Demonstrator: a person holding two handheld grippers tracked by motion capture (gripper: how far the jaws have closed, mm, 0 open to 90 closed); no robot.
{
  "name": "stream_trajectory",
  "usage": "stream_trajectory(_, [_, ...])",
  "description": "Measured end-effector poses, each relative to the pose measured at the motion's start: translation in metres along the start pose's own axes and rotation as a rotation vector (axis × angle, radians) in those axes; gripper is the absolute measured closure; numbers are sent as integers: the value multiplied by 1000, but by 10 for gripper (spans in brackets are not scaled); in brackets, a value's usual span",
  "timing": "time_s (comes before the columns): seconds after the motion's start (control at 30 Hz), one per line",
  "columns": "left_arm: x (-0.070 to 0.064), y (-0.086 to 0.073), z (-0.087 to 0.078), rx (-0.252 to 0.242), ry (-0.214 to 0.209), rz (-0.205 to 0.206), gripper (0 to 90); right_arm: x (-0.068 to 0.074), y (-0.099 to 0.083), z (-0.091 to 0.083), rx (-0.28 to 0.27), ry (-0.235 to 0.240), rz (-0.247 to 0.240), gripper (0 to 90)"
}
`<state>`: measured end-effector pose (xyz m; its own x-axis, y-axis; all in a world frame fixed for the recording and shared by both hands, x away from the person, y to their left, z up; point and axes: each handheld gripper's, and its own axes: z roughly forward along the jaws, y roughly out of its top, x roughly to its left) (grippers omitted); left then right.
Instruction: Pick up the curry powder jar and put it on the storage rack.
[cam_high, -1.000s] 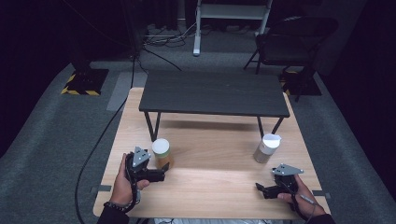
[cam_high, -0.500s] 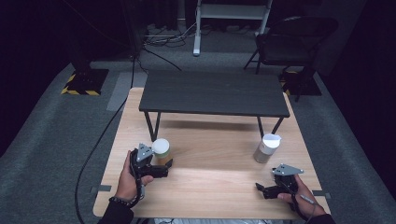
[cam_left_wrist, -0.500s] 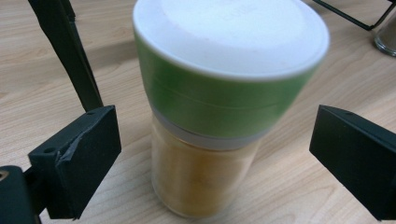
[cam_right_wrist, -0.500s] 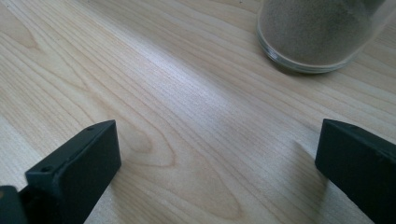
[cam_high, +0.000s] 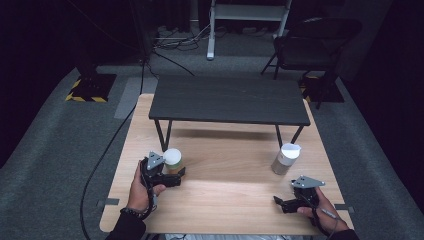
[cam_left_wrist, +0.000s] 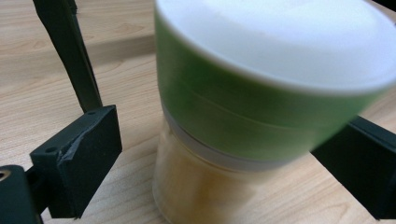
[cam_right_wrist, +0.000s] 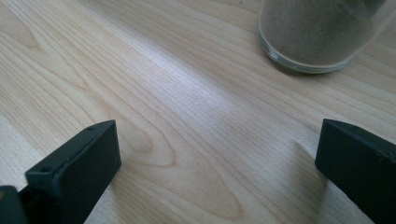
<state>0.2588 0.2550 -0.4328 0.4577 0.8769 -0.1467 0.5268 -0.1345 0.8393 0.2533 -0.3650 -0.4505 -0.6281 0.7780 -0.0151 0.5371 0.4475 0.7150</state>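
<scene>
Looks like lab or test room: dark walls, grey carpet (cam_high: 45, 165), cables on floor (cam_high: 170, 37), yellow-black tape (cam_high: 85, 97), folding chair (cam_high: 312, 42), wooden table (cam_high: 225, 200).

The counter (cam_high: 225, 195) is a light wood-grain slab. A low dark table (cam_high: 227, 100) stands on its far half on thin black angled legs (cam_high: 162, 135). The floor (cam_high: 45, 150) around it is grey carpet. A black cable (cam_high: 107, 150) runs across the carpet along the counter's left side. A base edged with yellow-and-black hazard stripes (cam_high: 87, 90) sits at far left. A dark folding chair (cam_high: 315, 42) stands at far right. A white stand (cam_high: 212, 30) rises beyond the table, beside loose cables (cam_high: 175, 35).
</scene>
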Motion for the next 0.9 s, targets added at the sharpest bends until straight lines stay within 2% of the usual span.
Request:
stream_trajectory(0.03, [-2, -1, 2, -3, 12, 1, 33, 0, 0, 0, 0, 0, 0, 0])
stream_trajectory(0.17, [-1, -4, 4, -18, 11, -11, 42, 0, 0, 0, 0, 1, -1, 0])
stream_trajectory(0.27, [-3, -6, 6, -38, 30, -21, 60, 0, 0, 0, 0, 1, -2, 0])
stream_trajectory(0.4, [0, -9, 7, -57, 17, -31, 115, 0, 0, 0, 0, 2, -2, 0])
stream_trajectory(0.47, [-1, -11, 7, -65, 20, -26, 130, 0, 0, 0, 0, 2, -2, 0])
stream_trajectory(0.73, [-1, -16, 9, -96, -4, 5, 287, 0, 0, 0, -1, 5, -5, 1])
stream_trajectory(0.9, [-5, -16, 9, -101, 8, 20, 316, 0, 0, 0, -1, 5, -6, 1])
